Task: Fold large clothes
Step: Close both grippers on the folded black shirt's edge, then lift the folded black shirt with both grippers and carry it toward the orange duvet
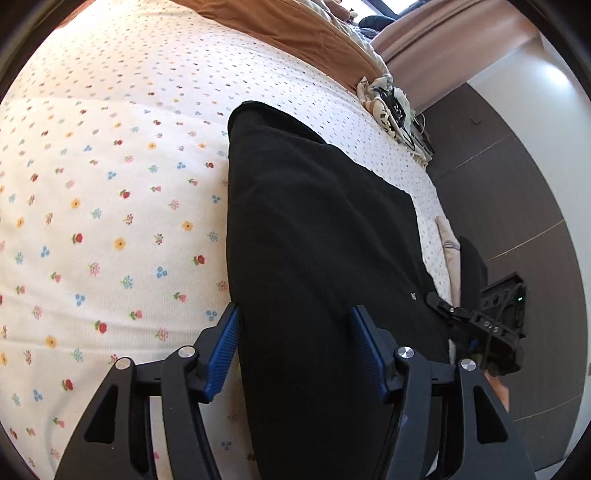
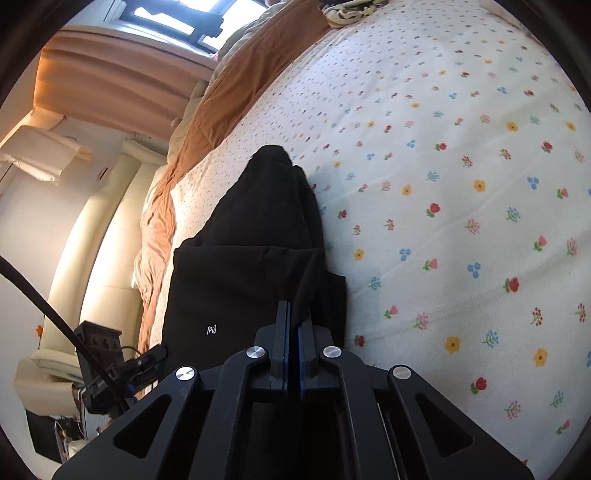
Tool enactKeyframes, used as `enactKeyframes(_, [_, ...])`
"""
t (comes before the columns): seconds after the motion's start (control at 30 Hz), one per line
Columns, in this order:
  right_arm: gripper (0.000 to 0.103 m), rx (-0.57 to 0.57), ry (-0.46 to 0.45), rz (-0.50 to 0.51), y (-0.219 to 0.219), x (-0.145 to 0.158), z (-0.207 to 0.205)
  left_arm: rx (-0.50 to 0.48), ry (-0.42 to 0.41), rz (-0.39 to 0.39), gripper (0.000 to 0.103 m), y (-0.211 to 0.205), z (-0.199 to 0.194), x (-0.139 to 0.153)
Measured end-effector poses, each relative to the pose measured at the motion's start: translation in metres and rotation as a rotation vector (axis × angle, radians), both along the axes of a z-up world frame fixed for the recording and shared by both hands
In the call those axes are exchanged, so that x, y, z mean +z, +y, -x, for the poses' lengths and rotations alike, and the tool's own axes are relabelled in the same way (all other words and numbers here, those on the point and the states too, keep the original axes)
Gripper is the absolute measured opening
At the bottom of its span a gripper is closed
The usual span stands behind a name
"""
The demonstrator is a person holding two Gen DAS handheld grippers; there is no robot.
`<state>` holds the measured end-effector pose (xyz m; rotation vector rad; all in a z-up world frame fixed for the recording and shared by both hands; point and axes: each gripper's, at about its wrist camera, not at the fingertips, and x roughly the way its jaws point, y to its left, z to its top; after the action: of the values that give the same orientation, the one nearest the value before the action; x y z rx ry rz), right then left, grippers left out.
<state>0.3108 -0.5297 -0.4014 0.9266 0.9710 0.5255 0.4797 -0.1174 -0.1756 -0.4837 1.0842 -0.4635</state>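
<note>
While the black garment (image 1: 317, 236) is lying stretched out on the bed (image 1: 110, 206), over the white sheet printed with small flowers, the left tool (image 1: 295, 332) is hovering above its near end with its blue-padded fingers (image 1: 225, 350) standing apart. The cloth is passing beneath the gap, and the pads are not pressing on it. In the right wrist view the same garment (image 2: 240, 266) is showing a folded upper layer with a small white logo (image 2: 211, 329) near the near edge. The right tool (image 2: 293, 317) is sitting low over that cloth with its fingers brought fully together; whether any fabric is pinched between them cannot be told, since the tips are dark against dark cloth. A brown blanket (image 1: 295, 33) is lying bunched along the far side of the bed, and a patterned cloth (image 1: 388, 99) is resting near the bed's edge. Each view is catching the other tool at its margin, beside the garment.
</note>
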Motion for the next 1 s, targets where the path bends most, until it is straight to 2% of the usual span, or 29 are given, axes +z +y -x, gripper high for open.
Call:
enactKeyframes(0.07, [0.005,0.018,0.008,0.017,-0.003,0.004,-0.001,-0.001,-0.004,-0.006,0.058,-0.002,0.002,0.001])
enactKeyframes(0.13, [0.017,0.029,0.010,0.019,-0.006,0.006,-0.003,-0.002,-0.004,-0.006,0.057,-0.002,0.002,0.001])
enactKeyframes(0.17, [0.034,0.034,0.009,0.021,-0.007,0.008,-0.001,-0.002,-0.003,-0.006,0.057,-0.002,0.002,0.002])
enactKeyframes(0.2, [0.062,0.040,0.008,0.028,-0.008,0.008,-0.001,-0.001,-0.003,-0.008,0.057,-0.002,0.002,0.002])
enactKeyframes(0.23, [0.071,0.044,0.005,0.030,-0.008,0.008,0.000,-0.002,-0.003,-0.010,0.057,-0.003,0.002,0.003])
enactKeyframes(0.27, [0.073,0.055,0.002,0.021,-0.008,0.007,0.000,-0.002,-0.004,-0.014,0.057,-0.004,0.002,0.003])
enactKeyframes(0.4, [0.073,0.082,0.037,-0.007,-0.004,-0.005,-0.002,-0.005,-0.008,-0.030,0.057,-0.008,0.001,0.005])
enactKeyframes(0.47, [0.073,0.110,0.051,-0.053,0.000,-0.012,-0.006,-0.006,-0.008,-0.031,0.057,-0.010,-0.001,0.005])
enactKeyframes(0.67, [0.073,0.154,0.071,-0.118,0.013,-0.020,-0.036,-0.013,-0.001,-0.028,0.057,-0.010,-0.003,0.004])
enactKeyframes(0.83, [0.060,0.194,0.084,-0.155,0.025,-0.029,-0.065,-0.015,0.000,-0.026,0.057,-0.008,-0.009,0.001])
enactKeyframes(0.9, [0.048,0.205,0.091,-0.182,0.026,-0.036,-0.074,-0.010,0.002,-0.021,0.057,-0.006,-0.014,-0.001])
enactKeyframes(1.0, [0.036,0.213,0.093,-0.206,0.025,-0.044,-0.077,-0.001,0.011,-0.007,0.057,-0.003,-0.023,-0.007])
